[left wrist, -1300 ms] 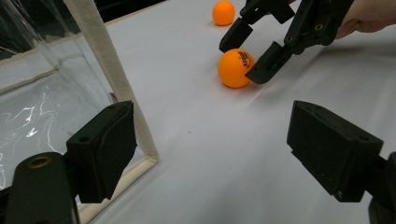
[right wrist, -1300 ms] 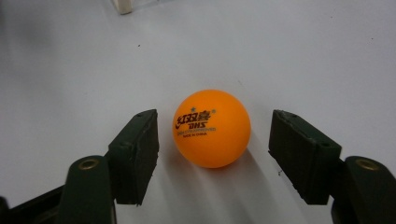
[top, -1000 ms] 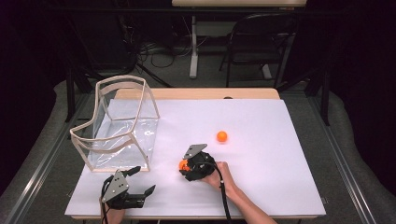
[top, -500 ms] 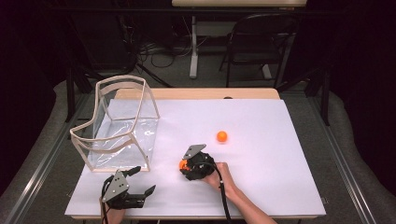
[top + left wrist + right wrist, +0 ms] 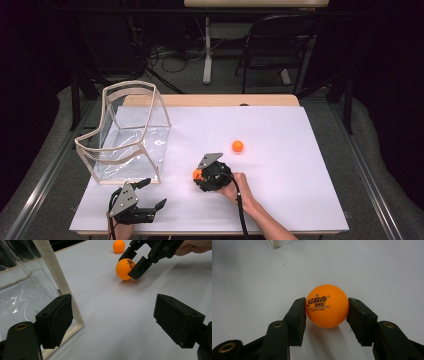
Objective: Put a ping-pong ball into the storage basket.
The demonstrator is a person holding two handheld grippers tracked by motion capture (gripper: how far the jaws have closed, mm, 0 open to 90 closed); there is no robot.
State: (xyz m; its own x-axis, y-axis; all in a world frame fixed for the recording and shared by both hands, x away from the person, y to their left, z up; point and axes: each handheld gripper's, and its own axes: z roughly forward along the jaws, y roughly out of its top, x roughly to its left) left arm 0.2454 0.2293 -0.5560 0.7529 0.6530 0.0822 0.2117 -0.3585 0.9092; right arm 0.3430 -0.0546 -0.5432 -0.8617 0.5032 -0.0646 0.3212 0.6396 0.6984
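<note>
Near the table's (image 5: 300, 200) front edge, the orange ball (image 5: 327, 306) is clamped between the right gripper's (image 5: 325, 311) jaws; the left gripper (image 5: 112, 322) is held wide apart, empty. The ball should be lifted straight, squeezed gently, and carried over the clear bin's (image 5: 127, 132) rim.

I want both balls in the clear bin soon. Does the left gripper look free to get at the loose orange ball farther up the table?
Probably yes: the left gripper is open and holds nothing, but the right gripper, shut on the other ball, lies near the straight path to the loose ball.
</note>
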